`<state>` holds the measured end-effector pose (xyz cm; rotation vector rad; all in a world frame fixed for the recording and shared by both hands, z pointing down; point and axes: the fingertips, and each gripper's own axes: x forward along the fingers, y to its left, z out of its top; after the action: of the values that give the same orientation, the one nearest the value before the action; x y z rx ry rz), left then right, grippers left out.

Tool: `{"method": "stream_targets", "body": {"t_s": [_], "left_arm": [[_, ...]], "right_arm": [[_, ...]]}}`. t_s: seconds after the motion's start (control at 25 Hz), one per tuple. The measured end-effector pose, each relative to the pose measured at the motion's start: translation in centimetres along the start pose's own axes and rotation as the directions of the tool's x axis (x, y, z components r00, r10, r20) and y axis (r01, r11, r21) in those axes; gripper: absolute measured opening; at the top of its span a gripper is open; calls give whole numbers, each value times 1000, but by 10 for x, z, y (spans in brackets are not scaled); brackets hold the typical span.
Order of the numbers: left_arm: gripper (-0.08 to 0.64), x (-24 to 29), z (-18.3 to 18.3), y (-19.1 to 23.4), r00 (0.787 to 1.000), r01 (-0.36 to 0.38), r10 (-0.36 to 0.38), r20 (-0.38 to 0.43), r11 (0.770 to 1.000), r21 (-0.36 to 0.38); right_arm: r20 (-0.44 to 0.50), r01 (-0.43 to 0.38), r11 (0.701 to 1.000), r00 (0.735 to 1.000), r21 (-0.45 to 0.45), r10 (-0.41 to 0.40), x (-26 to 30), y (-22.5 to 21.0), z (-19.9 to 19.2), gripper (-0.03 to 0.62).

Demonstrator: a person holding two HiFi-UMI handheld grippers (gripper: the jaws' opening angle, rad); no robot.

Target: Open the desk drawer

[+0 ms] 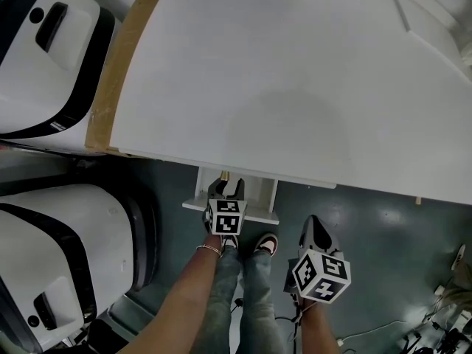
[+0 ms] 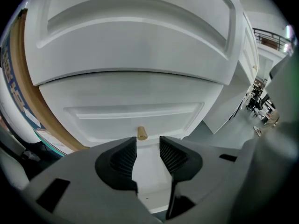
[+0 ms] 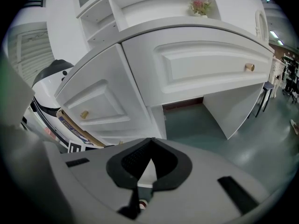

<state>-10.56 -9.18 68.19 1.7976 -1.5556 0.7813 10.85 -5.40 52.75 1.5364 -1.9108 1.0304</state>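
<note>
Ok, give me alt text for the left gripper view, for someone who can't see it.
The left gripper has its two dark jaws apart and empty, aimed at a small wooden knob just beyond their tips on a white drawer front. Another white panel fills the view above.

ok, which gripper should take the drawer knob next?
Left, probably. The left gripper has its jaws apart and lined up on the knob, which sits just ahead of the tips. The right gripper is shut and farther off.

Dark green floor (image 1: 383, 227), white shelving (image 3: 149, 6) (small flowers (image 3: 201, 6) on it), black-trimmed white machines (image 1: 44, 249).
</note>
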Motion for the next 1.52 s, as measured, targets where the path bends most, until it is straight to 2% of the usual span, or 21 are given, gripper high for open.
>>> {"method": "stream_targets", "body": {"t_s": [0.36,0.76,0.92,1.52], "left_arm": [[147,17,7,10,999,-28,29,-23,999,31],[141,28,10,12,999,-47,47,-24,999,1],[104,30,10,15,998,-67,67,-23,998,-6],[89,31,9,13,999,-42,42,-27,999,-15]], "right_arm": [[-9,10,1000,1000,25,-10,5,0,-4,8],[-29,35,999,999,26,-35,2,-14,-13,8],[-29,35,999,999,32,-34,2,-13,-15,8],[-34,33,999,999,29,-32,7,-12,-15,8]]}}
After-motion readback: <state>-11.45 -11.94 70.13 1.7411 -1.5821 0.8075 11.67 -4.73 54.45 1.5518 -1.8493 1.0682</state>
